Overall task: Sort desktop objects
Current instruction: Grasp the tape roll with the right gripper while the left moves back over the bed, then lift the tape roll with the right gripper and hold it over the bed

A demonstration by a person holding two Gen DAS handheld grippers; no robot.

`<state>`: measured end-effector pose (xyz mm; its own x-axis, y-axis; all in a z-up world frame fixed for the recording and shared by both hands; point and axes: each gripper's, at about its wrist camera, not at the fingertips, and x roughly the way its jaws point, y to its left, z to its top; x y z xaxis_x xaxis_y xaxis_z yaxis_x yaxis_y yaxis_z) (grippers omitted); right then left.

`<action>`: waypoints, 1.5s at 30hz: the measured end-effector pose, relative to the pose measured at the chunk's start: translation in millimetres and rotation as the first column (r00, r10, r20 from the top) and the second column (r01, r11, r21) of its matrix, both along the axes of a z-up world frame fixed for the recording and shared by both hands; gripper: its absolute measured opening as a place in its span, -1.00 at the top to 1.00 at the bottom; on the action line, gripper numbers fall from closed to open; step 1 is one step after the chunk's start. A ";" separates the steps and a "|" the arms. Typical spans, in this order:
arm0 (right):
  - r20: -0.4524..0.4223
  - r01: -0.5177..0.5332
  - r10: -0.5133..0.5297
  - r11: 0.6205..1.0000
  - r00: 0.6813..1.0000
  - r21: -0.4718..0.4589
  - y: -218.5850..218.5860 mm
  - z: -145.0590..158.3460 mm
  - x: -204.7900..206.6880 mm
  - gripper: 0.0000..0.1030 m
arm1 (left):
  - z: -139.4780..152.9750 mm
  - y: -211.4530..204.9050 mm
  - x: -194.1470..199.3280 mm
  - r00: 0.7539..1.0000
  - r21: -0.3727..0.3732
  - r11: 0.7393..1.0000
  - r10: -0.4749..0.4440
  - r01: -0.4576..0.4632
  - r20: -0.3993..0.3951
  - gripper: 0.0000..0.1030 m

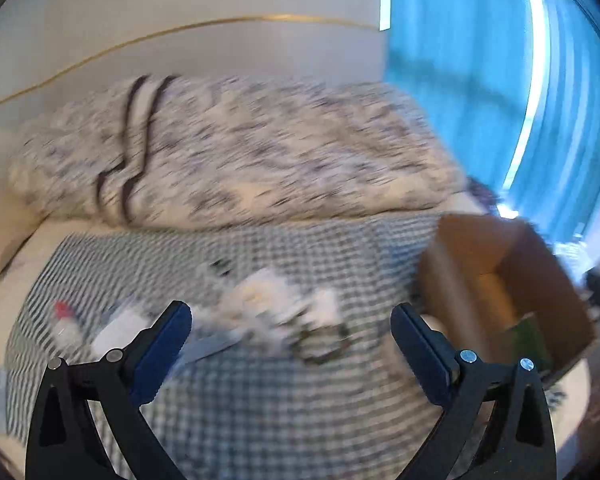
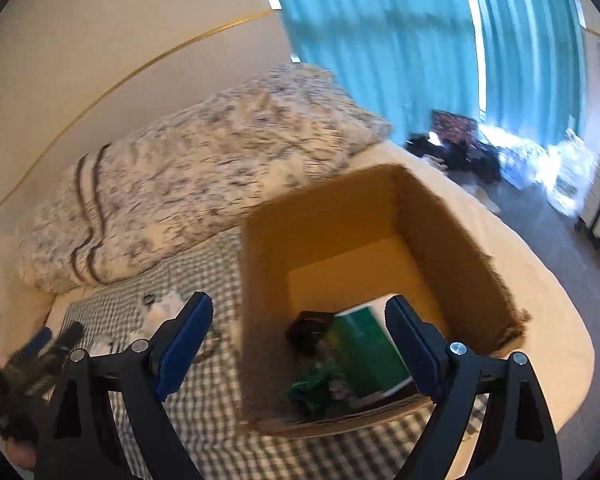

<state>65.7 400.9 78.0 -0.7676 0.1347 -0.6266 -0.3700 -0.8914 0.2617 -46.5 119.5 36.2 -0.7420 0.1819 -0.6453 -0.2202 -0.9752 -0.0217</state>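
While both claws stand wide and empty, the left claw (image 1: 290, 332) should settle over the ring (image 1: 322, 342) before closing; box (image 2: 328, 220) sits near.

Speckled duvet (image 2: 204, 176) with two dark stripes bunched on the bed against a cream wall (image 2: 100, 40) bearing a thin gold trim line (image 1: 204, 26). Turquoise curtains (image 2: 384, 40) hang at right, daylight showing between panels. Dark clutter (image 2: 456, 148) lies on grey floor (image 2: 540, 216) beneath curtains; detail blurred.
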 end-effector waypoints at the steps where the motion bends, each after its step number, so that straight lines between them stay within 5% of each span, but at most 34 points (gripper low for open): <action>1: -0.011 -0.037 0.037 0.999 0.999 0.006 -13.4 2.8 -4.2 -0.71 | -6.6 -11.5 -1.1 1.000 -0.001 1.000 0.026 -0.026 0.016 -0.99; 10: -0.001 -0.310 0.310 0.950 0.951 -0.024 -101.0 -20.2 -60.8 -0.71 | -44.0 -101.6 0.5 0.981 0.007 0.982 0.189 -0.190 0.051 -0.99; 17: 0.226 -0.249 0.245 0.969 0.943 -0.012 -91.3 -92.0 -122.1 -0.71 | -86.6 -164.9 -1.8 0.957 -0.011 0.959 0.283 -0.283 0.058 -0.99; 20: 0.281 -0.241 0.198 0.962 0.939 0.131 -100.4 -96.7 -133.0 -0.71 | -103.9 -185.0 -8.3 0.946 0.000 0.949 0.314 -0.315 0.080 -0.99; 26: 0.359 -0.281 0.173 0.919 0.917 0.275 -130.7 -113.0 -155.1 -0.71 | -131.1 -211.8 -23.8 0.927 0.058 0.932 0.347 -0.358 0.146 -0.99; 29: 0.405 -0.320 0.176 0.891 0.897 0.321 -146.2 -124.4 -164.4 -0.70 | -131.8 -214.0 -29.6 0.925 0.091 0.928 0.346 -0.362 0.156 -0.99; 35: 0.487 -0.264 0.094 0.919 0.869 0.293 -117.5 -156.4 -180.0 -0.64 | -132.4 -216.0 -35.0 0.930 0.121 0.928 0.332 -0.352 0.161 -0.99; 45: 0.595 -0.334 0.004 0.831 0.803 0.445 -131.9 -186.6 -194.7 -0.69 | -134.2 -218.2 -36.0 0.924 0.127 0.923 0.341 -0.364 0.172 -0.99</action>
